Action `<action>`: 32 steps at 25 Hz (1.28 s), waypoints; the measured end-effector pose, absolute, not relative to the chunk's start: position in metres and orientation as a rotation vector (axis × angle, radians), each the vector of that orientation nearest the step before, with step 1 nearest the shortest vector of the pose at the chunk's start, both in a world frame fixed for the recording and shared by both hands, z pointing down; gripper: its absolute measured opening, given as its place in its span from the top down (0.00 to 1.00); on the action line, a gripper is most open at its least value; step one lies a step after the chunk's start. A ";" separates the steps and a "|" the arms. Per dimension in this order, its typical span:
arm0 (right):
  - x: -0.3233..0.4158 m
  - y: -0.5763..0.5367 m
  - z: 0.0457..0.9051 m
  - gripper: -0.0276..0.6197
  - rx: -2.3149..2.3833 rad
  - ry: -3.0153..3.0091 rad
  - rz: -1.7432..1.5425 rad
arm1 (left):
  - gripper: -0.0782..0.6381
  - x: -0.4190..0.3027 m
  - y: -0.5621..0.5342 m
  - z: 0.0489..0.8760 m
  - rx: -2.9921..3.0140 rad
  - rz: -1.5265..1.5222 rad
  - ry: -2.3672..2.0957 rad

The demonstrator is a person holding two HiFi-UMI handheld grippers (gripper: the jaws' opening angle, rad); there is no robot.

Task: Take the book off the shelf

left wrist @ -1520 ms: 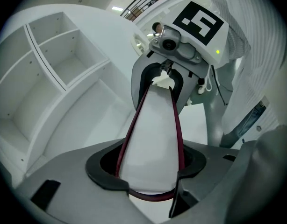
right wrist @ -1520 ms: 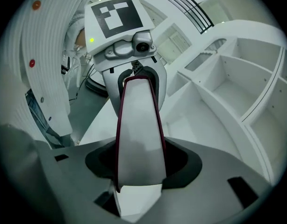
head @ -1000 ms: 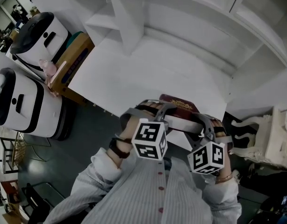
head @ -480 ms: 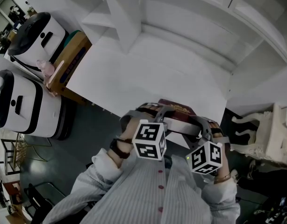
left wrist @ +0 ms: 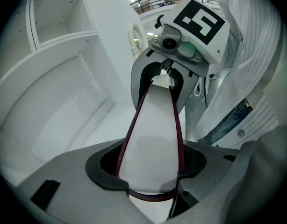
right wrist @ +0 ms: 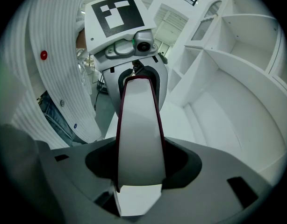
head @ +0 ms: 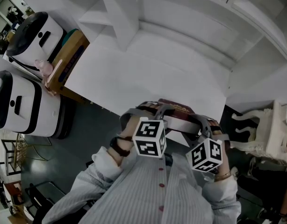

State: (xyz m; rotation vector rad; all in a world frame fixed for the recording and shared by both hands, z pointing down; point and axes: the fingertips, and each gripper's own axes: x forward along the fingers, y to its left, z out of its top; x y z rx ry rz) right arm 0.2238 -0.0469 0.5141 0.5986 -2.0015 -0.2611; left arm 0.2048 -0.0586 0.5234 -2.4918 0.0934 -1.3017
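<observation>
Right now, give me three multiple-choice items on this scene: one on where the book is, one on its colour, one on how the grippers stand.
1. Where is the book?
A. lying untouched
B. held between the left gripper and the right gripper, in front of the person
C. out of sight

2. What colour is the book's cover?
A. blue
B. green
C. dark red

3. How do the two grippers' jaws stand?
A. closed on the book, one gripper at each end
B. wide open and empty
C. closed on nothing

Answers:
1 B: the head view shows the book spanning the gap between the two grippers.
2 C: a dark red cover edges the pale pages in both gripper views.
3 A: each gripper view shows an end of the book pressed between that gripper's jaws.
</observation>
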 end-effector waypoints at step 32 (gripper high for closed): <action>0.228 -0.040 0.521 0.61 0.570 -2.004 -0.237 | 0.52 0.209 -0.052 0.529 -2.505 -1.310 0.088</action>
